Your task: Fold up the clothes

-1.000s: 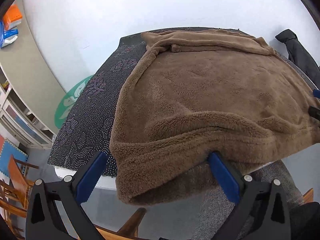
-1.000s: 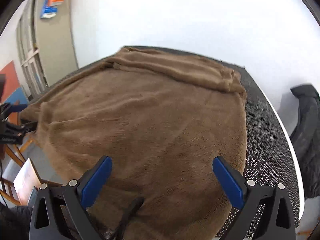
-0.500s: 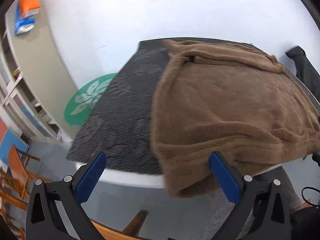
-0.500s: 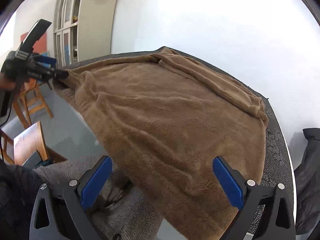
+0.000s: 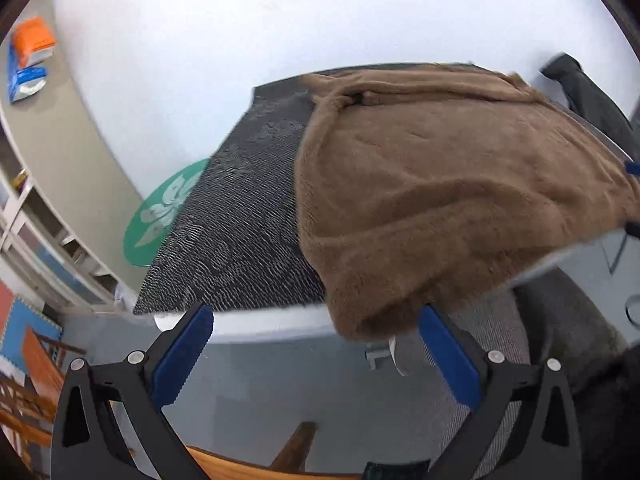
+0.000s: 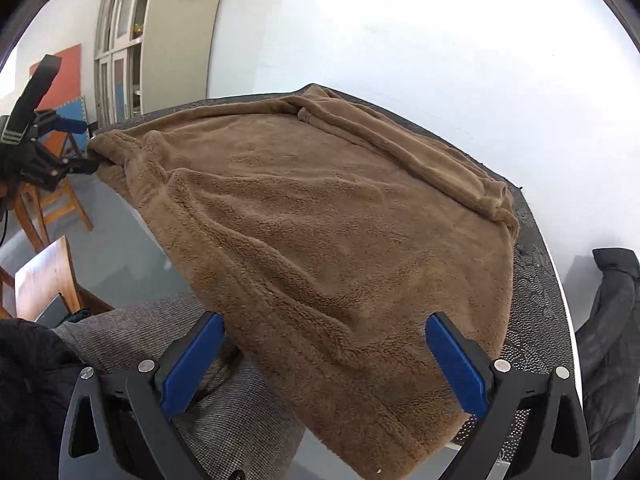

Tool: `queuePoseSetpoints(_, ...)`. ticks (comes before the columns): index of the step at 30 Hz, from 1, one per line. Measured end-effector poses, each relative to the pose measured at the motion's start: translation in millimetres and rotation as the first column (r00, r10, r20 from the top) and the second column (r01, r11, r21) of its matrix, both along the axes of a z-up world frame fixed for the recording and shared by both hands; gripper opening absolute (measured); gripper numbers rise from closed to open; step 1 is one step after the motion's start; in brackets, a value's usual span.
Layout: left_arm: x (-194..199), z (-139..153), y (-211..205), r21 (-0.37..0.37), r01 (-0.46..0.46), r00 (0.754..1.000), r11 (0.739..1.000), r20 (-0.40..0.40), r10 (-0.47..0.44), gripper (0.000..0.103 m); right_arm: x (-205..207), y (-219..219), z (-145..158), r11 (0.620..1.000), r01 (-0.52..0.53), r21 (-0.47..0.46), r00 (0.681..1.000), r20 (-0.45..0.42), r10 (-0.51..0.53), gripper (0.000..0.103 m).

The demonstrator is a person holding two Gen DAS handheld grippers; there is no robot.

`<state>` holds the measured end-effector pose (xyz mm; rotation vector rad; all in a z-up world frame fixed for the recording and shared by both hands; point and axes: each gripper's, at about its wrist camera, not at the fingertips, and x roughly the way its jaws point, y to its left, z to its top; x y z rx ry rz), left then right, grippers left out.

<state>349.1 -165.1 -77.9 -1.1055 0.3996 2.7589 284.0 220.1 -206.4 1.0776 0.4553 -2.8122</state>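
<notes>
On the tabletop: brown fleece garment spread over the dark patterned mat, near edge drooping off the front.
Left gripper: fingers spread wide — nothing between them.
Right gripper: fingers spread, fleece hem hanging between them, not pinched.
Far right: dark jacket.

dark garment cut off, perhaps

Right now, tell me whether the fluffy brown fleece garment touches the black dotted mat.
Touching. Right wrist view: the garment lies flat on the mat, its edge resting on the dots.
</notes>
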Motion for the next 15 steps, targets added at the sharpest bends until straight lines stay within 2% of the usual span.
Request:
queuePoseSetpoints(3, -17, 4, -10, 0.066, -0.083, 0.996, 0.994, -0.017, 0.085, 0.103, 2, 5, 1, 0.999, 0.041, 0.017, 0.999, -0.022, -0.04, 0.102)
queuePoseSetpoints(6, -26, 6, -21, 0.08, -0.184, 0.981, 0.98, -0.048, 0.188, 0.103, 7, 15, 3, 0.992, 0.12, 0.046, 0.991, -0.071, -0.117, 0.102)
queuePoseSetpoints(9, -26, 14, -35, 0.212, -0.209, 0.972, 0.955, -0.063, 0.227, 0.103, 18, 27, 6, 0.964, 0.247, 0.097, 0.962, -0.147, -0.232, 0.102)
queuePoseSetpoints(11, -25, 17, -35, 0.224, -0.211, 0.969, 0.951, -0.078, 0.233, 0.103, 26, 38, 4, 0.936, 0.327, 0.132, 0.936, -0.182, -0.301, 0.102)
queuePoseSetpoints(15, -26, 24, -31, 0.216, -0.198, 0.97, 0.956, -0.097, 0.223, 0.103, 39, 52, 3, 0.917, 0.383, 0.113, 0.915, -0.186, -0.359, 0.102)
